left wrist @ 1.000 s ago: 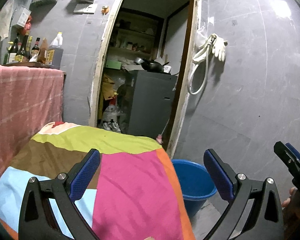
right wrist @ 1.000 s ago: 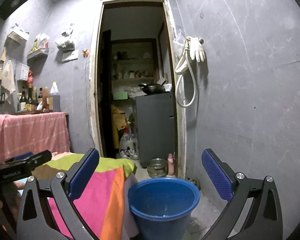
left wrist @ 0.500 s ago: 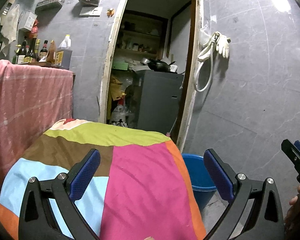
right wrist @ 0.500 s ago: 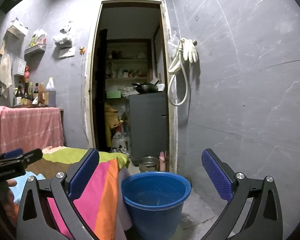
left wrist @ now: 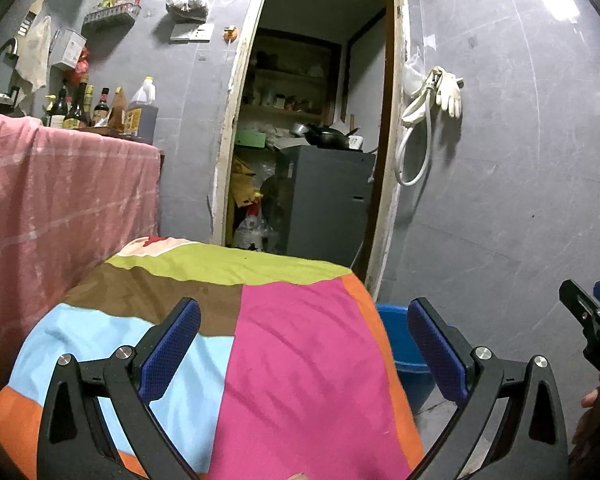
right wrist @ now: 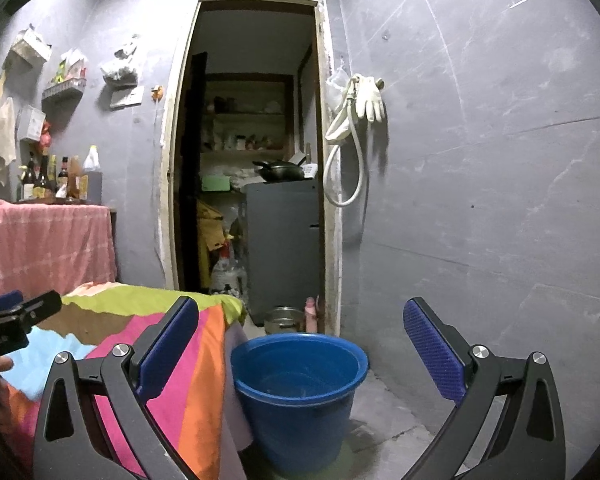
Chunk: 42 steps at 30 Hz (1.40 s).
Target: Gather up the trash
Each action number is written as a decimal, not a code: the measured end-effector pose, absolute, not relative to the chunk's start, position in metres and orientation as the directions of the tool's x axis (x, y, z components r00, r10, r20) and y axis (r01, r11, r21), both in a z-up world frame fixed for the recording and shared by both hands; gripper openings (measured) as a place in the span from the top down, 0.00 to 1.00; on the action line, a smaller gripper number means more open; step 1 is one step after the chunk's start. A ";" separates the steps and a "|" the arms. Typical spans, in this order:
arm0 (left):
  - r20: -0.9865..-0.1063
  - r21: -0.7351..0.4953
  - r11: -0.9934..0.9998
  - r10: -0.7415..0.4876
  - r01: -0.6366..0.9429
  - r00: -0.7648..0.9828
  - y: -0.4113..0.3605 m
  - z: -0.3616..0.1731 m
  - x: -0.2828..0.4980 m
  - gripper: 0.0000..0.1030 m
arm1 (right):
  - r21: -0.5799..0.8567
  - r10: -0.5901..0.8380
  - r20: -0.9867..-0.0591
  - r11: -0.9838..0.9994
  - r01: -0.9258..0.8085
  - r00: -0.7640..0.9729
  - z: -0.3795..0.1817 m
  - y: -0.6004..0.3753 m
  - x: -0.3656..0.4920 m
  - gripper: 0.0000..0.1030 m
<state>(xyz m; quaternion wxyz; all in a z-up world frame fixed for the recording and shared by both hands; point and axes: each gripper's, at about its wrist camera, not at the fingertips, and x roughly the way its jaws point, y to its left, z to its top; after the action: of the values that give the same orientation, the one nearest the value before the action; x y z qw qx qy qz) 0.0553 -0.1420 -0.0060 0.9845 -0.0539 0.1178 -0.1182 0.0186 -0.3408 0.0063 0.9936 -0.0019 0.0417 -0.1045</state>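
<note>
A blue bucket (right wrist: 300, 392) stands on the floor beside a table draped in a patchwork cloth (left wrist: 292, 344) of pink, orange, brown, green and light blue. Only its rim shows as the blue bucket (left wrist: 400, 340) past the cloth's right edge in the left wrist view. My left gripper (left wrist: 304, 344) hovers open over the cloth, nothing between its blue pads. My right gripper (right wrist: 300, 344) is open above the bucket, holding nothing. No piece of trash shows in either view. The right gripper's tip (left wrist: 588, 312) appears at the far right of the left view.
An open doorway (right wrist: 256, 160) leads to a storeroom with a grey cabinet (right wrist: 284, 248) and a pan. A pink-draped counter (left wrist: 60, 200) with several bottles stands left. A hose and white gloves (right wrist: 368, 96) hang on the grey wall. A metal pot (right wrist: 284, 318) sits by the doorframe.
Both grippers have drawn back and tilted up a little: more of the cloth shows in the left view, and the bucket sits lower and further off in the right view. Both stay open.
</note>
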 end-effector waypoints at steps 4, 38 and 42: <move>-0.241 -0.137 0.966 -0.245 0.217 0.939 -0.143 -0.016 0.053 0.02 | -0.027 -0.250 -0.099 0.968 0.249 0.963 -0.005 -0.336 0.016 0.00; -0.272 -0.110 0.974 -0.222 0.199 0.936 -0.135 -0.044 0.049 0.02 | -0.071 -0.272 -0.108 0.961 0.266 0.956 -0.027 -0.337 0.009 0.00; -0.271 -0.109 0.974 -0.222 0.200 0.936 -0.135 -0.044 0.050 0.02 | -0.064 -0.277 -0.114 0.960 0.271 0.954 -0.028 -0.339 0.008 0.00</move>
<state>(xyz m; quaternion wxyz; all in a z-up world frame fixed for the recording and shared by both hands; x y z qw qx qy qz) 0.0496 -0.1350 -0.0437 0.9832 -0.0398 0.1424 -0.1072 0.0078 -0.3387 -0.0278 0.9881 -0.0239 0.0612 -0.1387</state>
